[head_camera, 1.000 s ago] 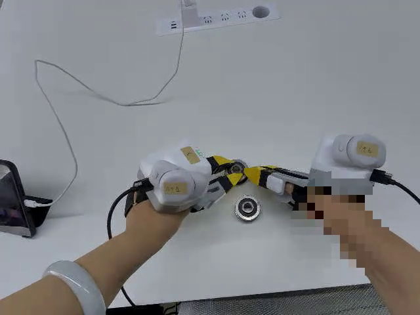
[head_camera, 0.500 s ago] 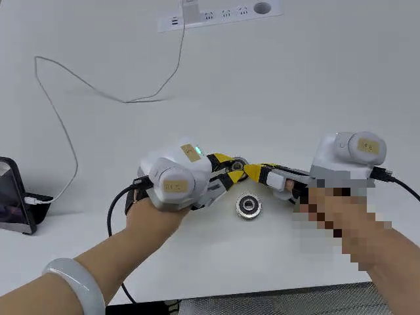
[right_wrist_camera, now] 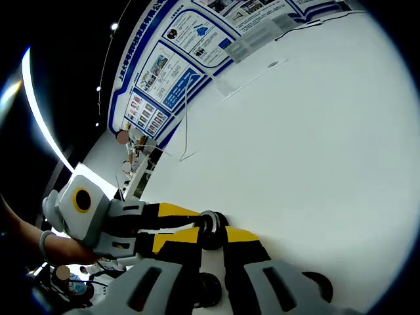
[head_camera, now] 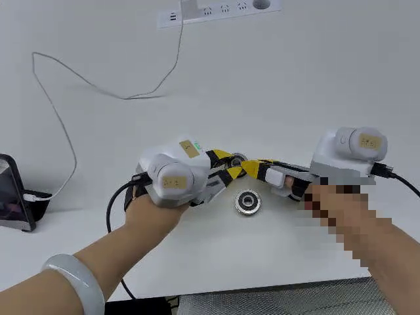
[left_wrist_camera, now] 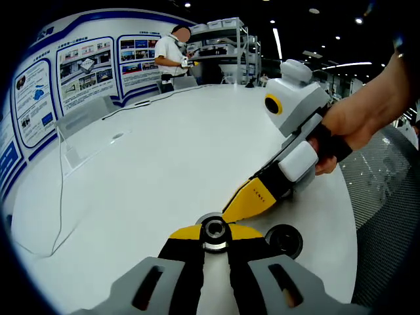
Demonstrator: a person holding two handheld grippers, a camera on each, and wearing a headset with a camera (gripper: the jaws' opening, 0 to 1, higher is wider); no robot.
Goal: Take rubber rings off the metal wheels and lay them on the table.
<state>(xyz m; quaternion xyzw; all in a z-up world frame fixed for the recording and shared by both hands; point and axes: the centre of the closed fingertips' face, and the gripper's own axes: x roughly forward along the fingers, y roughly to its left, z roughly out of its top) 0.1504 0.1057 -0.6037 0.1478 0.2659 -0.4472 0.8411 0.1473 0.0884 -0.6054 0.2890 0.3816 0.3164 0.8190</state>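
A small metal wheel (head_camera: 237,162) with a dark rubber ring is held just above the white table (head_camera: 275,98), between both grippers. My left gripper (head_camera: 228,172) is shut on this wheel (left_wrist_camera: 214,233), its yellow tips clamped on either side. My right gripper (head_camera: 249,168) comes in from the right, and its yellow tip (left_wrist_camera: 252,195) meets the wheel's rim. In the right gripper view the wheel (right_wrist_camera: 209,224) sits between my own closed-in jaws, with the left gripper (right_wrist_camera: 155,219) opposite. A second wheel (head_camera: 247,202) lies flat on the table below them (left_wrist_camera: 284,239).
A white power strip (head_camera: 216,10) lies at the table's far edge, and a grey cable (head_camera: 98,88) runs from it to a dark device (head_camera: 13,197) at the left. The near table edge (head_camera: 262,285) runs just below my arms.
Both grippers stay joined at the held wheel and have hardly moved. The picture has shifted slightly as the head camera moved.
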